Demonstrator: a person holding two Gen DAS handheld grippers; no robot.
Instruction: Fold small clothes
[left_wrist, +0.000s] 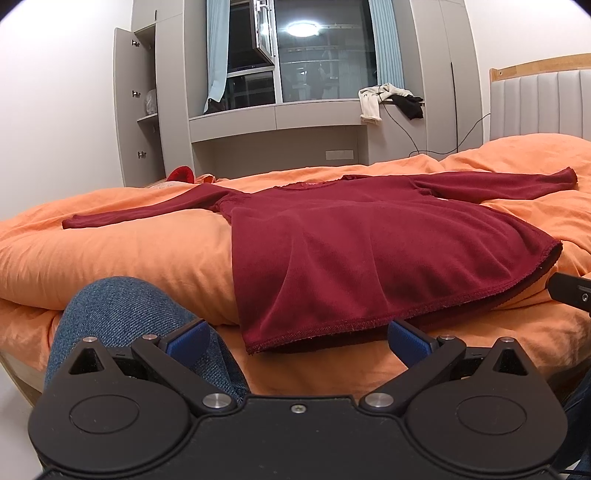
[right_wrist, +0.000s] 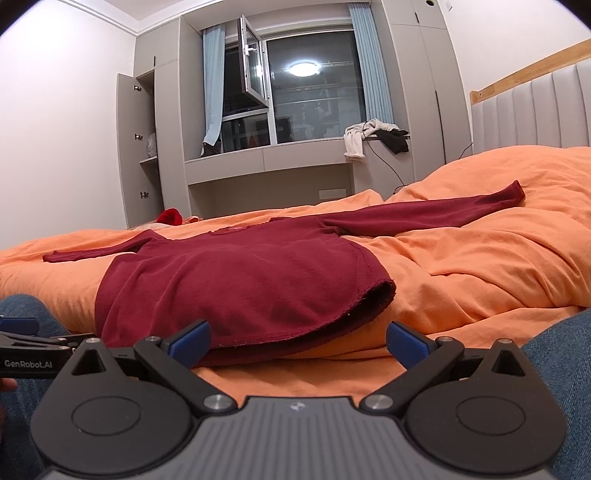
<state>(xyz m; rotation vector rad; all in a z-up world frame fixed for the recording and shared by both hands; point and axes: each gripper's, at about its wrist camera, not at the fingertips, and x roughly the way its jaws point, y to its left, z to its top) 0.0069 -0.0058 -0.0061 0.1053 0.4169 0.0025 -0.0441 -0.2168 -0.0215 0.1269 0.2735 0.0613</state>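
Left gripper (left_wrist: 297, 341) fingers spread empty, right gripper (right_wrist: 298, 341) likewise, red top (left_wrist: 369, 251) flat, far sleeve cuff clearest in right view.

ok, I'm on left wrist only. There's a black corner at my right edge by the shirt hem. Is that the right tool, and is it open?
Observer: Yes. The right tool is open, with its blue pads wide apart and nothing gripped.
Operator: Where is it aimed?
Observer: Straight at the shirt, at the right end of the hem. The hem gapes there and you can see the dark inside.
Operator: Anything crowding it on the far side?
Observer: A leg in jeans sits close to its right. Beyond that there's only rumpled orange duvet.
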